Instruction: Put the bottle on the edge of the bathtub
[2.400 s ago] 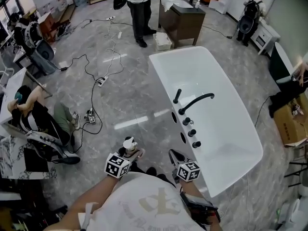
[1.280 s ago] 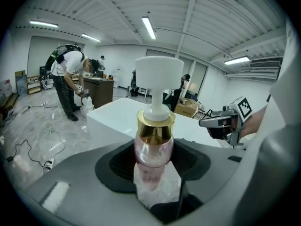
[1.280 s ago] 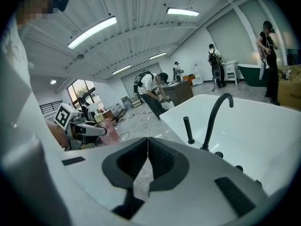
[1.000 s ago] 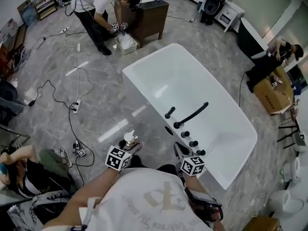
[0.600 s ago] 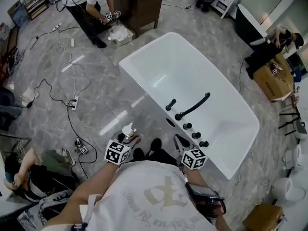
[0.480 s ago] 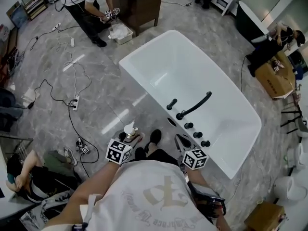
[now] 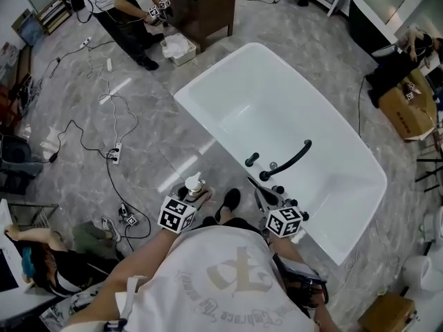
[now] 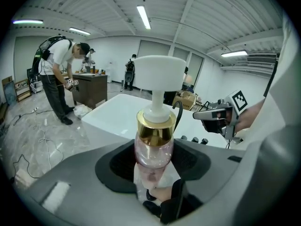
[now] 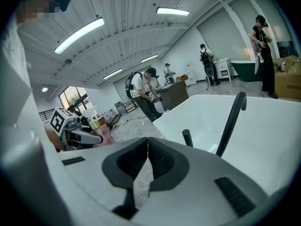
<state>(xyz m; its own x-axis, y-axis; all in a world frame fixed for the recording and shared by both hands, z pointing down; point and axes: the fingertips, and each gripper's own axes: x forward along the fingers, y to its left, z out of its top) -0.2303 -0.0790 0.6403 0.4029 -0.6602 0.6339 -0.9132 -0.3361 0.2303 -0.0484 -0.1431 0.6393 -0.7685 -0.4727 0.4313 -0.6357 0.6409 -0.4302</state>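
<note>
The bottle (image 8: pixel 154 145) has a clear pink body, a gold collar and a white pump top. It stands upright between the jaws of my left gripper (image 8: pixel 154 160), which is shut on its body. In the head view the bottle (image 7: pixel 194 185) is above the grey floor, left of the white bathtub (image 7: pixel 208 109). My right gripper (image 7: pixel 265 194) is shut and holds nothing; its jaws meet in the right gripper view (image 9: pixel 147 147). It hovers by the tub's near rim, close to the black faucet (image 7: pixel 292 159) and its knobs (image 7: pixel 285 200).
Cables and a power strip (image 7: pixel 115 152) lie on the floor to the left. A person (image 7: pixel 128 5) bends beside a dark cabinet (image 7: pixel 201 2) at the back. A cardboard box (image 7: pixel 405 109) sits far right. My shoe (image 7: pixel 229 203) is between the grippers.
The view has moved closer to the bathtub. Both grippers now sit nearer its near rim and the faucet knobs. The left gripper still holds the bottle upright.
</note>
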